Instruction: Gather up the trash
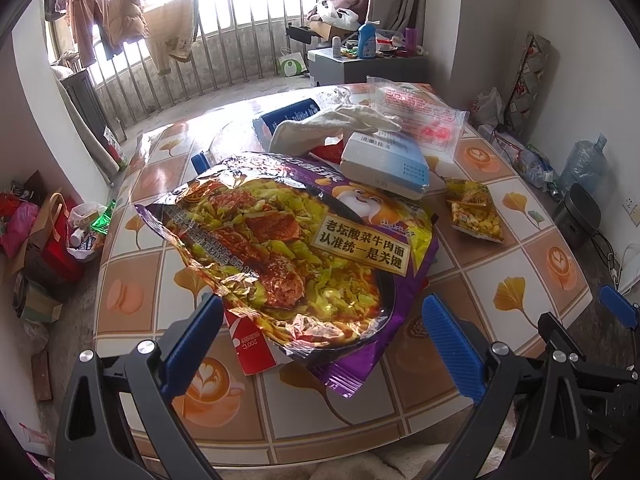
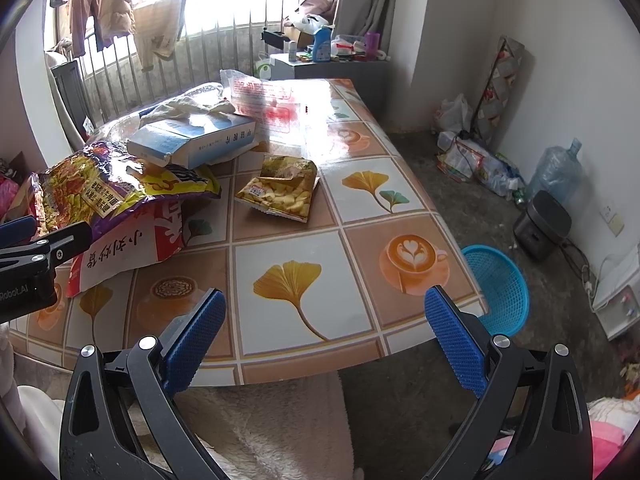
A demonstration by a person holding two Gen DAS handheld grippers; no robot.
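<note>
A large purple instant-noodle wrapper lies crumpled on the tiled table, over a red and white bag. My left gripper is open, its blue fingers on either side of the wrapper's near edge. In the right wrist view the same wrapper sits at the left, over the red and white bag. A small yellow snack packet lies mid-table. My right gripper is open and empty above the table's near edge. A blue mesh basket stands on the floor right of the table.
A blue-white box, a white cloth and a clear plastic bag lie at the table's far side. A water jug, a black appliance and bags line the right wall. Boxes and bags crowd the floor at left.
</note>
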